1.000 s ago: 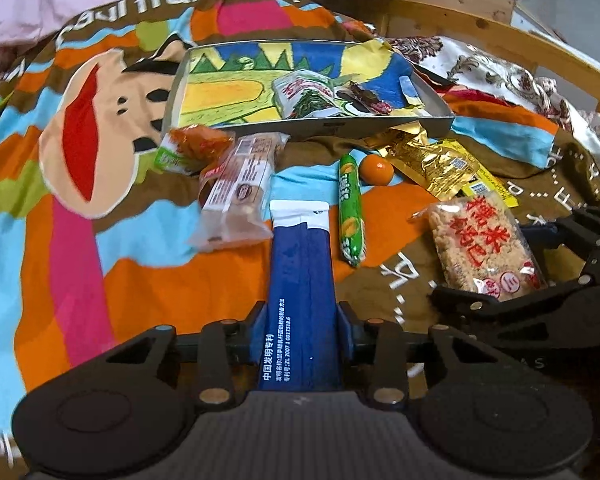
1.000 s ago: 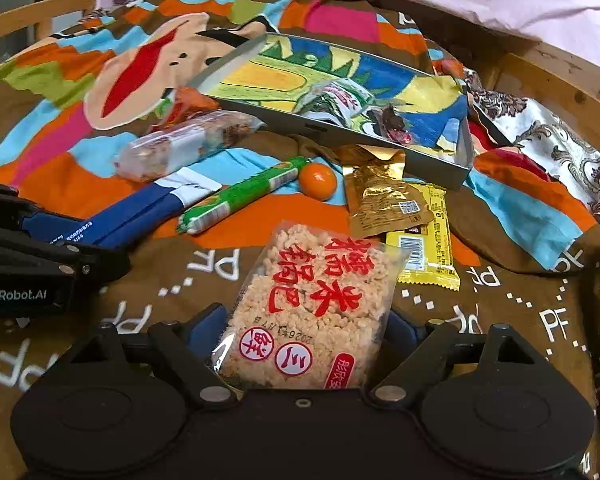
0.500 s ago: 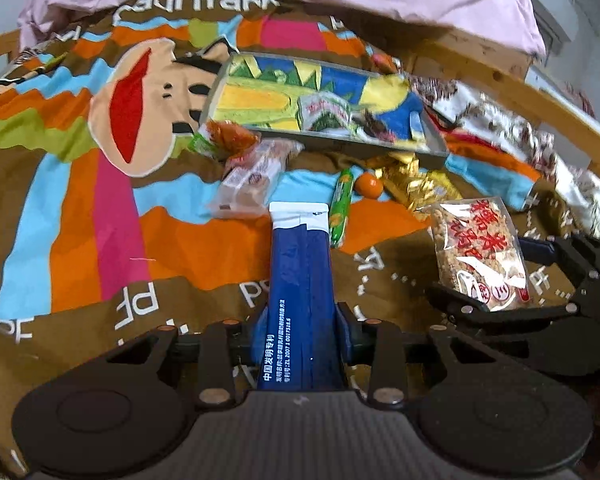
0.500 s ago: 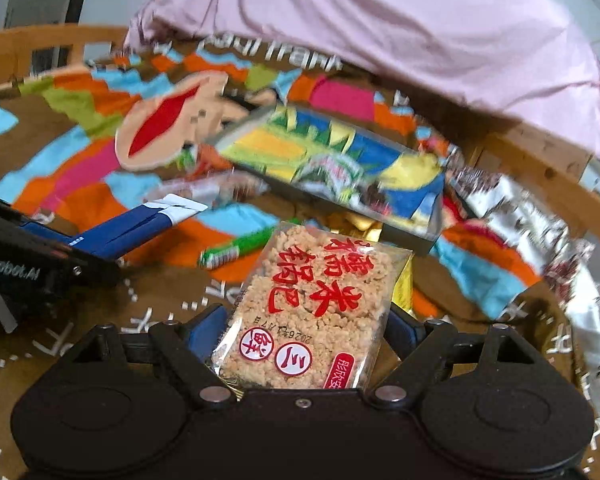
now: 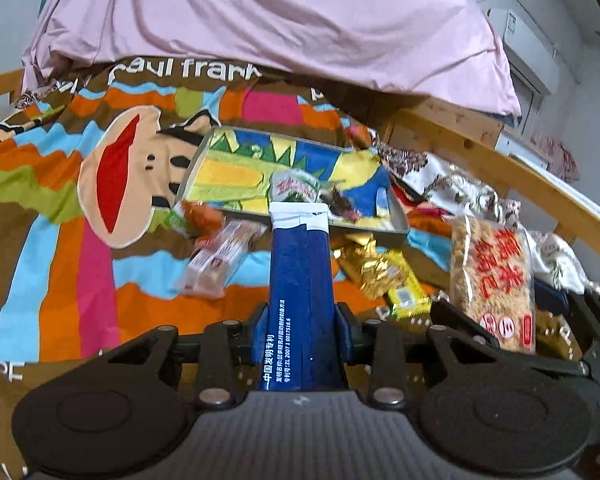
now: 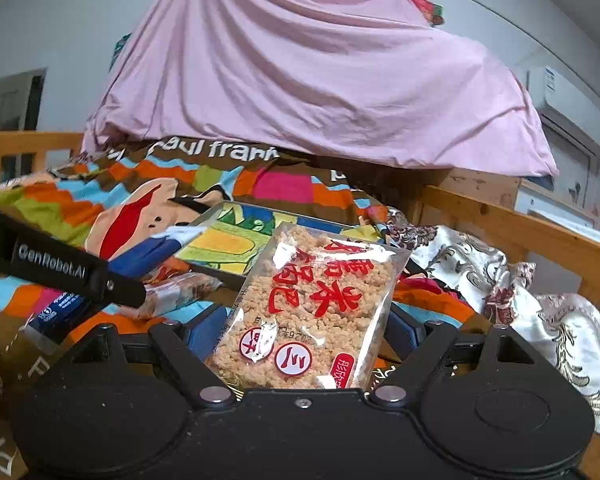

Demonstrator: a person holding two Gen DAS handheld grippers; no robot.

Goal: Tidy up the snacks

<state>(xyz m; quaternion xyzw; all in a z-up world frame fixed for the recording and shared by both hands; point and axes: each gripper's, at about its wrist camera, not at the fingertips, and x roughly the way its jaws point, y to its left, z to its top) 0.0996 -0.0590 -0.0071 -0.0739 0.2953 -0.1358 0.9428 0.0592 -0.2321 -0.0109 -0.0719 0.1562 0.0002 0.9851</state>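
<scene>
My left gripper [image 5: 300, 320] is shut on a long blue snack packet [image 5: 300, 280] and holds it up above the blanket, pointing at the tray. My right gripper [image 6: 306, 336] is shut on a clear bag of puffed rice cake with red lettering [image 6: 316, 308], which also shows in the left wrist view [image 5: 494, 280]. A shallow metal tray with a colourful picture [image 5: 240, 168] lies ahead on the blanket and holds a green and white packet [image 5: 296, 186] and a dark wrapper. The tray also shows in the right wrist view [image 6: 228, 240].
Loose snacks lie in front of the tray: a clear wafer pack [image 5: 220, 260], an orange packet [image 5: 200, 216], gold and yellow wrappers [image 5: 380, 272]. A pink sheet [image 5: 260, 20] is heaped behind. A wooden bed rail [image 5: 500, 168] runs along the right.
Both grippers have risen and tilted up with their packets; the blanket and tray have dropped lower in view and the pink sheet now fills the top.
</scene>
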